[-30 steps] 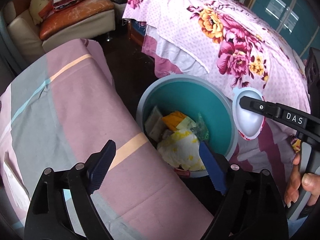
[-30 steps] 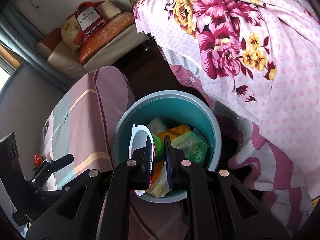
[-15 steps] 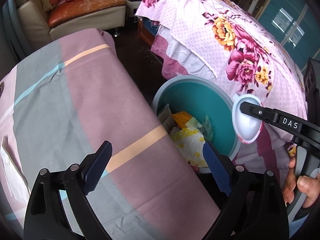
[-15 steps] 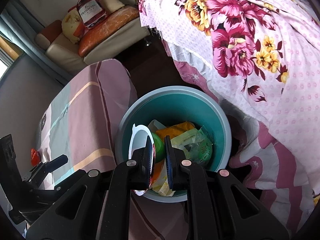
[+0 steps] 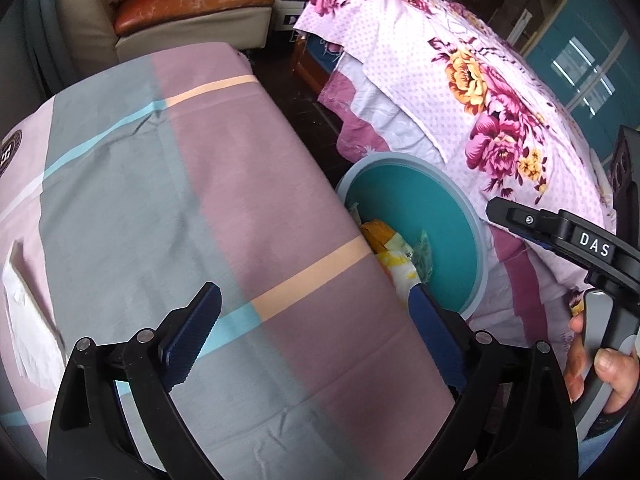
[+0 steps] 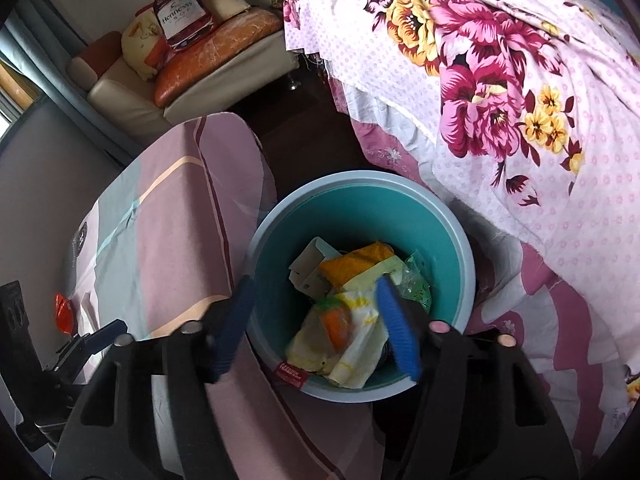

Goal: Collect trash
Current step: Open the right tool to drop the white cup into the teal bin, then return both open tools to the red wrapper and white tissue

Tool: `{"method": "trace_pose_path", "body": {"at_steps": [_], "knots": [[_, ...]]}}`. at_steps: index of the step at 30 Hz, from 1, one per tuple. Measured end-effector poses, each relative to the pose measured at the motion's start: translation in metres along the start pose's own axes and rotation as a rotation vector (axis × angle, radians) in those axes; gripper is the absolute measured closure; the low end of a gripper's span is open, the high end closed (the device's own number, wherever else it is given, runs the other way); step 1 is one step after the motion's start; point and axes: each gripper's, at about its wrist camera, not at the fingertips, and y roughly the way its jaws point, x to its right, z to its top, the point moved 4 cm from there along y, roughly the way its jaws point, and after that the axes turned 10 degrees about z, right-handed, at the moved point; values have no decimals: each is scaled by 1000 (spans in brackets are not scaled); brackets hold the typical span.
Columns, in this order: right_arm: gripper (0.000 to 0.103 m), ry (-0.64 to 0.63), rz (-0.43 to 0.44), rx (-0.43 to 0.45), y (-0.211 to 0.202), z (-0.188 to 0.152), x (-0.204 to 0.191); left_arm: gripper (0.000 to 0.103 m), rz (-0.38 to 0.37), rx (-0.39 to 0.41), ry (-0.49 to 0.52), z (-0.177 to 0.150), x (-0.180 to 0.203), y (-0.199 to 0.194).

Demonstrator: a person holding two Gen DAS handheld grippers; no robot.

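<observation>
Dropped since a second ago, the white plastic cup (image 6: 320, 344) lies in the round teal bin (image 6: 460, 236); right gripper (image 6: 316, 324) released, left gripper (image 5: 312, 344) spread empty; white tissue (image 5: 28, 320) remains at the counter's left edge.

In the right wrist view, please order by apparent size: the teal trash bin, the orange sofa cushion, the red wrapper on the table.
1. teal trash bin, largest by far, though it is also nearest the camera.
2. orange sofa cushion, clearly smaller, but far away, so its true size is unsure.
3. red wrapper, smallest.
</observation>
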Motion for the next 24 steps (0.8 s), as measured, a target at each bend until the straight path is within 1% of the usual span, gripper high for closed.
{"method": "trace_pose_path", "body": {"at_steps": [4,6,9,10,12,16,22,24], "knots": [[35,-22,2,-14,0,-1,-14,8,4,10,-18,-5,-15,-6],[32,-35,5,-20,0,-2,-23,8,18,17,-32,-10,-29,-11],[31,-68,12,-32,4,-5,-43,8,36,21,-66,-17,-52,-15],[31,-91,20,-45,8,-7,-57,8,41,24,-85,-20,-63,-18],[31,-110,28,-57,12,-10,-72,8,51,29,-123,-26,-84,-23],[30,-188,65,-108,29,-22,-119,8,78,37,-207,-45,-135,-35],[30,-337,102,-193,59,-49,-197,8,131,71,-340,-81,-213,-59],[28,-379,124,-225,69,-59,-220,7,146,76,-384,-94,-238,-65]]}}
